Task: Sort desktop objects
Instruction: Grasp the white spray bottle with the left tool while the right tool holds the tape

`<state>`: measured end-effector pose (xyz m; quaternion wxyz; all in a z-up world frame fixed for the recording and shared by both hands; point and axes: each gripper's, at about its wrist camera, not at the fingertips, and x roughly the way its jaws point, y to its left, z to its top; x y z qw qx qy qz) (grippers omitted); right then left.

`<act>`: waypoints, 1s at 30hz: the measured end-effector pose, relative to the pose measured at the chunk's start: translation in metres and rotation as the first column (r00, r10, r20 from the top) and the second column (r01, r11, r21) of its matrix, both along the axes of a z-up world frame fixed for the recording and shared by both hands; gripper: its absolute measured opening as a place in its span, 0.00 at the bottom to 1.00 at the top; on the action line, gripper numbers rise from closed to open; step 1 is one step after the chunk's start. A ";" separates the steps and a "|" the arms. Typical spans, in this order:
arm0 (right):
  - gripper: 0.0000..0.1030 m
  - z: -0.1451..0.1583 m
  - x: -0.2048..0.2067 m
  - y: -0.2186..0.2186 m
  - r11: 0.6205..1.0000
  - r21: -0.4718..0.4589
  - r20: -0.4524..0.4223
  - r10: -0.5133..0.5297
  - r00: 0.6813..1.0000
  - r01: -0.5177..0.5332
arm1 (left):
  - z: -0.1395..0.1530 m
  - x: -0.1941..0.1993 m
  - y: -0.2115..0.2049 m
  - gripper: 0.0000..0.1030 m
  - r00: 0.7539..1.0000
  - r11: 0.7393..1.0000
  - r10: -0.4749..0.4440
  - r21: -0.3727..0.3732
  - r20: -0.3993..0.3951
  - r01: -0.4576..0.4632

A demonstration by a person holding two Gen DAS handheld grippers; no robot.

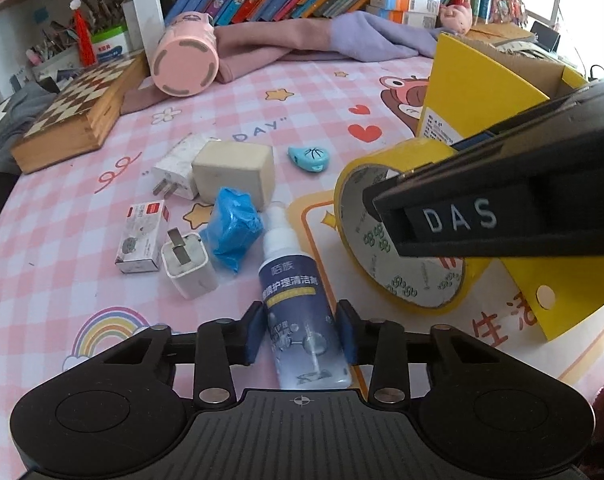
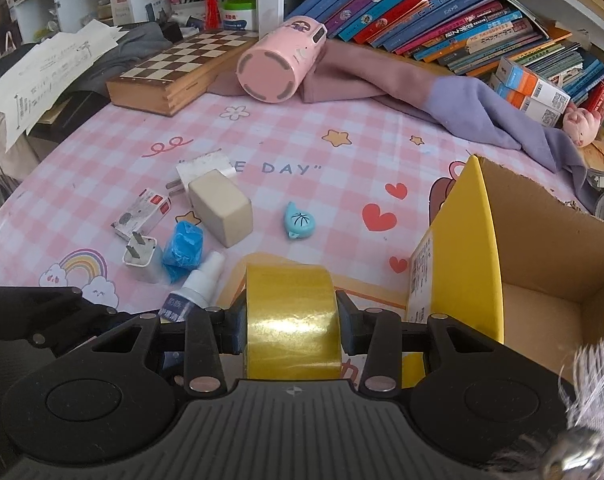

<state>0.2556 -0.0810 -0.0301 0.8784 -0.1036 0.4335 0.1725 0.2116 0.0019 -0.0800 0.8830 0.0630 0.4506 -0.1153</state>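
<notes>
Left hand-held gripper (image 1: 301, 330) clamping spray bottle (image 1: 302, 312) lying on bench (image 1: 82, 216); right hand-held gripper (image 2: 291, 326) gripping yellow tape roll (image 2: 292, 320) beside yellow box (image 2: 468, 252).

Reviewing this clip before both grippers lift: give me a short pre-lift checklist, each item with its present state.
1. Left gripper pads against spray bottle: ok.
2. Right gripper pads against yellow tape roll: ok.
3. Yellow box open on top, its visible floor bare: ok.
4. Bottle lying apart from the blue wad: ok.
5. Tape roll lifted off the tablecloth: cannot tell.
</notes>
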 end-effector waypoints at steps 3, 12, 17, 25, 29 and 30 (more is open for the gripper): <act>0.38 0.002 -0.002 -0.002 1.000 0.012 0.010 -0.013 1.000 0.013 | 0.005 -0.003 0.005 0.30 1.000 0.999 0.007 -0.039 -0.005 -0.007; 0.38 0.023 -0.015 -0.012 0.997 0.065 0.067 -0.055 0.996 0.051 | 0.039 -0.020 0.022 0.30 0.996 0.992 0.049 -0.123 0.076 -0.040; 0.38 0.034 -0.028 -0.016 0.994 0.091 0.082 -0.062 0.995 0.054 | 0.059 -0.030 0.036 0.30 0.988 0.981 0.104 -0.174 0.113 -0.083; 0.38 0.048 -0.058 -0.017 0.992 0.123 0.091 -0.028 0.995 0.017 | 0.081 -0.056 0.049 0.30 0.978 0.968 0.150 -0.224 0.142 -0.116; 0.38 0.053 -0.075 -0.019 0.990 0.143 0.093 -0.022 0.995 0.008 | 0.086 -0.073 0.056 0.30 0.976 0.958 0.171 -0.255 0.135 -0.132; 0.38 0.054 -0.079 -0.020 0.989 0.147 0.094 -0.020 0.995 0.006 | 0.087 -0.077 0.057 0.30 0.975 0.955 0.174 -0.263 0.135 -0.134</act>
